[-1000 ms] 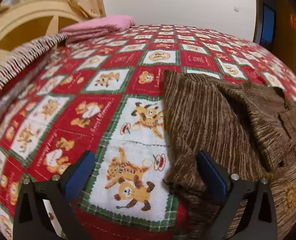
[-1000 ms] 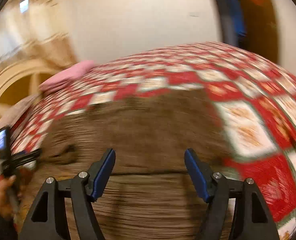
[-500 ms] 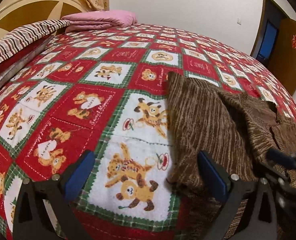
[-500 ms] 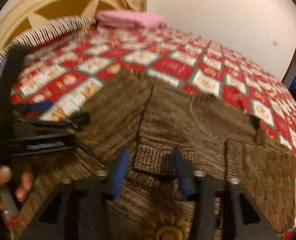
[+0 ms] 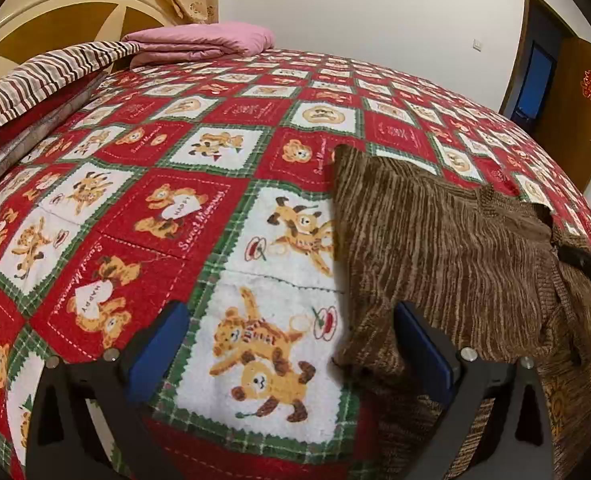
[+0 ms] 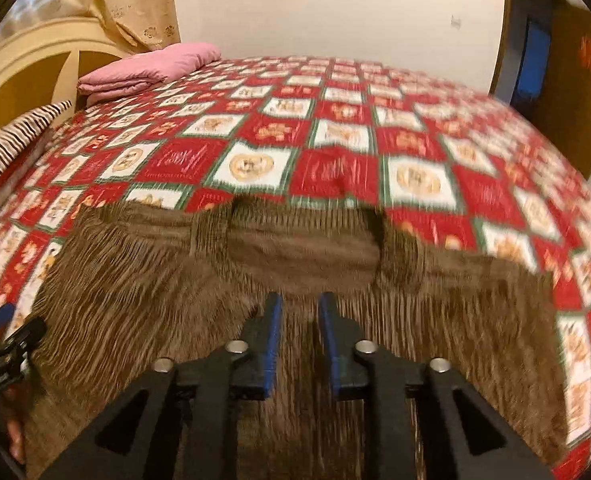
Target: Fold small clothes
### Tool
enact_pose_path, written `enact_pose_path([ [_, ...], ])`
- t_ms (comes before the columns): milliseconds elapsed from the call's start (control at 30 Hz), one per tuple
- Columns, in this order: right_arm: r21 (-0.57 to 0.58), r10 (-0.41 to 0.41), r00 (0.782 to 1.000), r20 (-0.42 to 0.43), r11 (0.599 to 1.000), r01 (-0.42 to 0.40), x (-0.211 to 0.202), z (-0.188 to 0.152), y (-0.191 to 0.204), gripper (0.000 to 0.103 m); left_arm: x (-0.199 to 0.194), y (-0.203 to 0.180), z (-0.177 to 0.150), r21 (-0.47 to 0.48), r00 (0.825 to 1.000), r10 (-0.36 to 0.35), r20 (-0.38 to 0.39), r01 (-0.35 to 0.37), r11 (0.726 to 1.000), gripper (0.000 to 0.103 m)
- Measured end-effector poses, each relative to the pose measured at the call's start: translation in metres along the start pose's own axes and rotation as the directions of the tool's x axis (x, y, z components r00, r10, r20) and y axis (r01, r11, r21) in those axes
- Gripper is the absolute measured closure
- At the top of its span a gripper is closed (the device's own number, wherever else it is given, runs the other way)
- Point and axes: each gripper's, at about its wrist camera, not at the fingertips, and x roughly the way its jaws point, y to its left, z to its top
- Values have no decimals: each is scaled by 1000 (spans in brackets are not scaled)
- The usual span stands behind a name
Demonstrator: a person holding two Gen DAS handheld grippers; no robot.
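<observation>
With the brown striped knitted garment lying spread on the bear-patterned red quilted bed, the right tool, narrowed but seemingly gripping nothing, hovered mid-garment, the left tool spread wide at its left edge; folding had apparently barely begun, so next required gripping an edge.

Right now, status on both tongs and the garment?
Left tongs open over quilt. Right tongs nearly shut, grip unclear. Brown sweater spread flat. Nothing in the way.
</observation>
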Motion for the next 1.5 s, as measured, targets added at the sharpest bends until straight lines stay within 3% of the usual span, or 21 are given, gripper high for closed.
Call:
enact_pose_path([
  [67, 28, 88, 996, 5, 996, -89, -9, -10, -5, 49, -1, 1, 0, 1, 1000, 0, 2, 0, 1000, 0],
  [100, 53, 153, 988, 3, 987, -153, -14, -16, -6, 46, -1, 1, 0, -2, 1000, -2, 3, 2, 1000, 0],
  [200, 88, 270, 963, -24, 960, -267, -20, -31, 0, 46, -2, 4, 0, -16, 1000, -18, 9, 18, 1000, 0],
  [300, 67, 316, 946, -76, 948, -311, -16, -41, 16, 46, -4, 7, 0, -34, 999, -40, 18, 40, 999, 0],
  [367, 36, 290, 952, -101, 957, -287, -11, -45, 27, 48, -6, 12, 0, -59, 997, -68, 31, 70, 996, 0],
  [400, 25, 280, 954, -104, 960, -279, -9, -46, 30, 71, -7, 14, 0, -70, 996, -78, 36, 80, 994, 0],
  [433, 3, 277, 955, -107, 960, -279, -8, -47, 35, 85, -7, 16, 0, -79, 995, -86, 40, 89, 993, 0],
  [500, -38, 252, 964, -86, 966, -256, -15, -47, 42, 96, -9, 17, 0, -88, 994, -96, 49, 100, 991, 0],
  [767, -158, 149, 989, 9, 977, -146, -56, -35, 32, 97, -8, 13, 0, -68, 993, -103, 49, 106, 992, 0],
  [1033, -169, 24, 997, -68, 985, -35, -32, -58, 9, 96, -3, -2, -1, 9, 999, -33, 12, 33, 999, 0],
  [1100, -108, 51, 997, -65, 992, -58, -30, -59, -6, 96, -3, -2, -2, 11, 999, -31, 12, 31, 999, 0],
  [1133, -60, 81, 995, -64, 995, -85, -30, -57, -14, 95, -3, -2, -2, 10, 999, -32, 13, 32, 999, 0],
  [1167, -13, 96, 993, -62, 995, -97, -31, -55, -23, 86, -3, -2, -2, 11, 999, -32, 13, 32, 999, 0],
  [1200, 24, 107, 993, -57, 994, -106, -31, -53, -29, 64, -3, -2, -2, 12, 999, -31, 14, 31, 999, 0],
  [1267, 107, 182, 983, -24, 978, -179, -32, -45, -40, 46, -4, -3, -2, 12, 999, -32, 18, 32, 999, 0],
  [1333, 166, 269, 963, -1, 950, -265, -27, -36, -41, 46, -5, 0, -3, -1, 999, -41, 24, 41, 999, 0],
  [1500, 236, 337, 941, -34, 917, -320, 8, -14, -29, 48, -4, -2, -3, 5, 999, -34, 21, 33, 999, 0],
])
